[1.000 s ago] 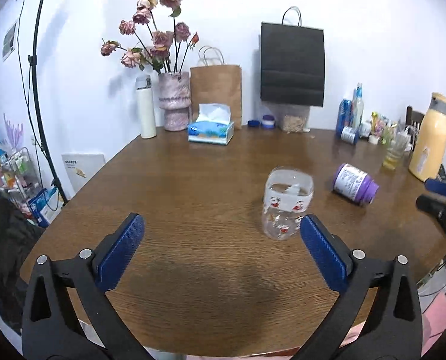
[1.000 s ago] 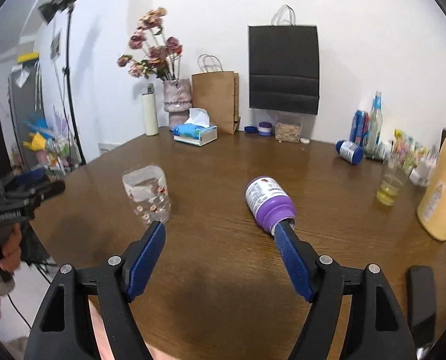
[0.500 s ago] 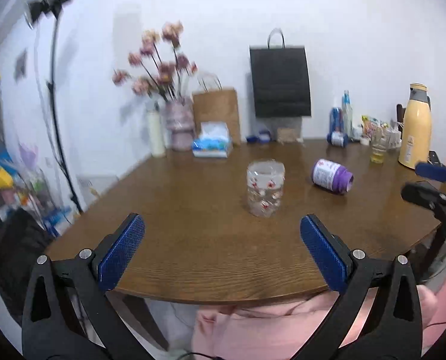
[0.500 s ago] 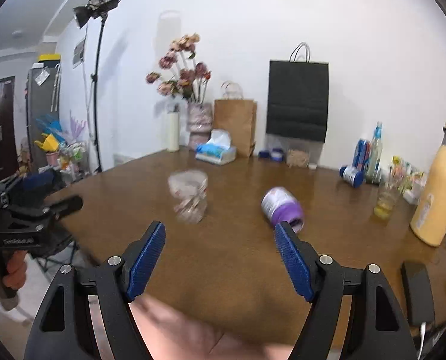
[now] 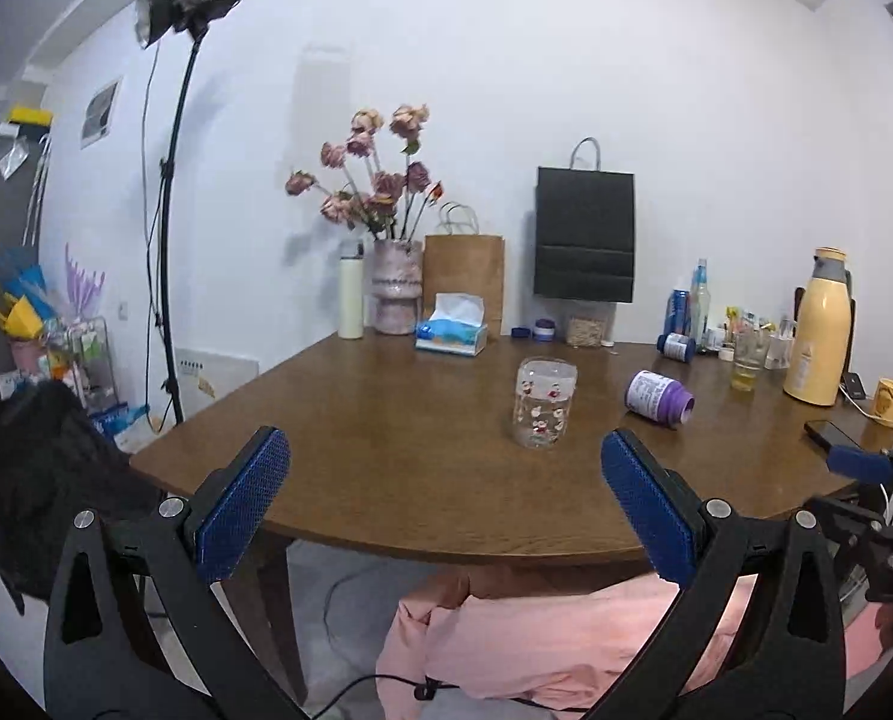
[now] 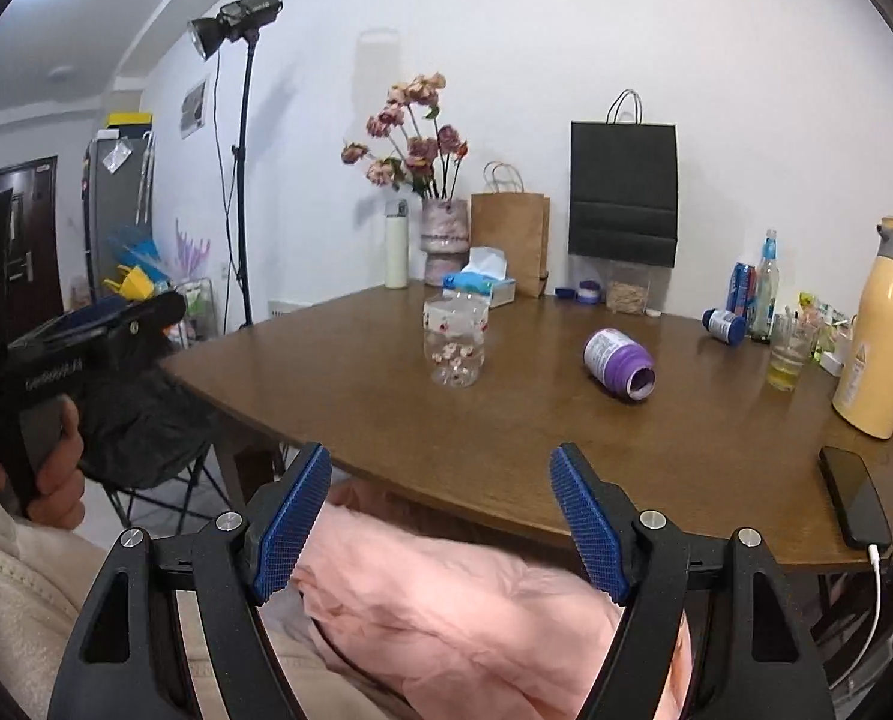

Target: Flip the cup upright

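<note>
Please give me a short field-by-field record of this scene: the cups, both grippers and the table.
clear cup: standing on its end on the table, printed with small figures; which end is up I cannot tell
purple cup: lying on its side, open mouth towards the camera in the right wrist view
left gripper: open, empty, off the table's near edge
right gripper: open, empty, off the near edge
table: brown wood, rounded near edge
phone: flat near the right edge, cable plugged in

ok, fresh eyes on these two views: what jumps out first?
The clear patterned cup standing mid-table, with the purple cup lying on its side to its right. Both grippers, left and right, hang open off the near table edge, over a pink-clad lap.
</note>
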`<state>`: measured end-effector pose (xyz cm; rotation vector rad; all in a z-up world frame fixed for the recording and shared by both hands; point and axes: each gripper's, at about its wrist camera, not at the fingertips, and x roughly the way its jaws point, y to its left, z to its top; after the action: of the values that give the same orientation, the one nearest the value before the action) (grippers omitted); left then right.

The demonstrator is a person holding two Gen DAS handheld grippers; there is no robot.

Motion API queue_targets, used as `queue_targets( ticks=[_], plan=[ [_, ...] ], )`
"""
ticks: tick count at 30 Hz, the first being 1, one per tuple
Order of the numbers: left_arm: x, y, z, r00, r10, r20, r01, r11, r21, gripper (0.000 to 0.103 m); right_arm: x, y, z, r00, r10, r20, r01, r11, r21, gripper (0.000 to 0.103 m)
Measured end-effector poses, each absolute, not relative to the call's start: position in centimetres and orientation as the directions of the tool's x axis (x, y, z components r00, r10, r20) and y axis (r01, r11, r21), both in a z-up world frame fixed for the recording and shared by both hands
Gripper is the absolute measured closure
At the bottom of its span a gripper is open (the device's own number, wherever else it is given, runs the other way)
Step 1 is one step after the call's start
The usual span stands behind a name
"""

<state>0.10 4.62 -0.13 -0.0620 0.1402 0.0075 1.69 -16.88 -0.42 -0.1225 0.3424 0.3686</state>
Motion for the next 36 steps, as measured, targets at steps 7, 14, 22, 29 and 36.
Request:
queue_targets(
  ticks=[7,14,22,29,36],
  plan=[
    [-0.2,4.6,-0.1,0.992,-0.010,-0.125,0.002,0.998,-0.058,0.000,1.2,-17.3,-0.5,0.890,0.313,-0.330,-0.351,0.935,-0.058,0.023],
    [-0.4,4.8,-0.2,0.991,-0.037,-0.125,0.030,0.998,-0.057,0.000,0.3,-17.6,0.4,0.930,0.271,-0.248,-0.299,0.951,-0.080,0.023],
    [-0.5,4.8,-0.2,0.992,-0.048,-0.119,0.042,0.998,-0.051,0.000,0.2,-18.0,0.8,0.938,0.266,-0.221,-0.287,0.955,-0.071,0.023],
    [-0.4,4.8,-0.2,0.991,-0.055,-0.125,0.049,0.997,-0.051,0.000,0.3,-18.0,0.8,0.934,0.271,-0.233,-0.294,0.953,-0.070,0.023],
    [-0.3,4.9,-0.2,0.990,-0.059,-0.129,0.053,0.997,-0.052,0.000,0.4,-17.9,0.7,0.931,0.275,-0.240,-0.300,0.951,-0.071,0.023]
  ],
)
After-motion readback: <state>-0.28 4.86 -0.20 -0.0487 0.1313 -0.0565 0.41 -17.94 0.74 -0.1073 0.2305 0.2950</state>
